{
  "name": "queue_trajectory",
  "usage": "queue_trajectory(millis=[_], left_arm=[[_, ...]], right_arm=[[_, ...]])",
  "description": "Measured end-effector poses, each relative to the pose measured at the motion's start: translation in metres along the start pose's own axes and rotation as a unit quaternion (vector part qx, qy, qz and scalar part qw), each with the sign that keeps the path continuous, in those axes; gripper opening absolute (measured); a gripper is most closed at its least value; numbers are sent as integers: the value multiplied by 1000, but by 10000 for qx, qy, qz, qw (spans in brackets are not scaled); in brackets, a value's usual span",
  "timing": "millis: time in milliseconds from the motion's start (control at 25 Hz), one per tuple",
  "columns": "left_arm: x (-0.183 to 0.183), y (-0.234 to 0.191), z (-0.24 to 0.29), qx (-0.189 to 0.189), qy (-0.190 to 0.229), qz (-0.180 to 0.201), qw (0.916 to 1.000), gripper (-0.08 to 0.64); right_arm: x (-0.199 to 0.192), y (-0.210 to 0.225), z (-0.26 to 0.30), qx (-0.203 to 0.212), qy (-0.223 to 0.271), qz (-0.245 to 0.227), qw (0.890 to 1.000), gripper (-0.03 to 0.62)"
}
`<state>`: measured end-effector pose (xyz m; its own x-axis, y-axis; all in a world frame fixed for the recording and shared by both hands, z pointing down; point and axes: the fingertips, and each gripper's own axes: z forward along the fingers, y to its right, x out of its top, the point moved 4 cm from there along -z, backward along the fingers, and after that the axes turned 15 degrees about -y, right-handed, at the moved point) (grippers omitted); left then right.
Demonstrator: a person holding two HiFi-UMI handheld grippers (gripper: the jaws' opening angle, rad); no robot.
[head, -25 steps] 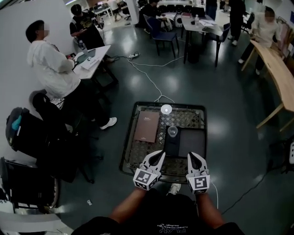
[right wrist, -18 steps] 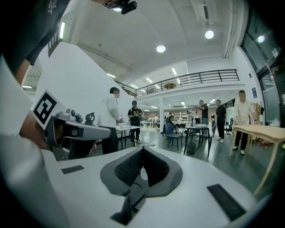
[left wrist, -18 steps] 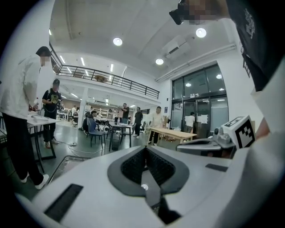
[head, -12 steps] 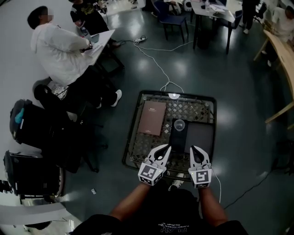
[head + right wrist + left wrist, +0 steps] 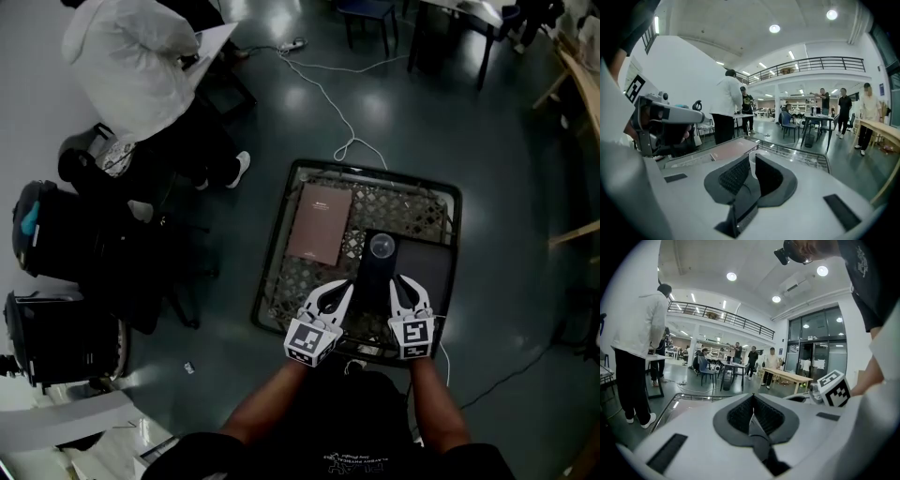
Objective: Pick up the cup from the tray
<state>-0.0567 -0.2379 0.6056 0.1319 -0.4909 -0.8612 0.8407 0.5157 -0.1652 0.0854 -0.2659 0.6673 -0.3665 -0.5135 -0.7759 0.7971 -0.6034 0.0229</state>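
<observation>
A small clear cup (image 5: 381,247) stands upright on a dark flat tray (image 5: 427,272) that lies on the right half of a wire-mesh table (image 5: 281,281). In the head view both grippers hover over the table's near edge. The left gripper (image 5: 343,287) is shut and empty, left of and nearer than the cup. Just short of the cup, the right gripper (image 5: 400,281) is also shut and empty. The right gripper view looks over the closed tips of the right gripper (image 5: 753,156) at the cup (image 5: 752,166) a little beyond. The left gripper (image 5: 751,399) points past the table into the room.
A brown notebook (image 5: 319,223) lies on the mesh left of the tray. A person in a white hoodie (image 5: 141,56) sits at a desk at the far left, with black bags and a chair (image 5: 56,234) below. A white cable (image 5: 328,103) runs across the floor behind the table.
The head view has tipped down, so the table sits higher and larger in the frame. Both grippers have edged forward over the table's near edge toward the cup, still shut.
</observation>
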Motion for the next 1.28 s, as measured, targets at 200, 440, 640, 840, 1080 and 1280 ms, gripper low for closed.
queue_trajectory(millis=[200, 440, 640, 840, 1080, 1280], left_arm=[[-7, -18, 4, 43, -110, -67, 9999, 9], [-12, -34, 10, 70, -185, -125, 9997, 9], [-19, -44, 13, 102, -270, -210, 9994, 9], [-26, -50, 14, 137, -320, -291, 9990, 9], [-29, -53, 15, 201, -323, -342, 9987, 9], [-32, -56, 14, 278, -380, -361, 9982, 9]], right_arm=[[-7, 3, 31, 153, -332, 72, 9993, 120], [-20, 10, 65, 284, -800, 155, 9963, 215], [-26, 19, 95, 316, -1088, 252, 9932, 249], [-19, 26, 118, 302, -1197, 187, 9922, 264], [-18, 26, 135, 451, -1332, 24, 9901, 293], [-17, 30, 145, 440, -1397, -178, 9890, 290]])
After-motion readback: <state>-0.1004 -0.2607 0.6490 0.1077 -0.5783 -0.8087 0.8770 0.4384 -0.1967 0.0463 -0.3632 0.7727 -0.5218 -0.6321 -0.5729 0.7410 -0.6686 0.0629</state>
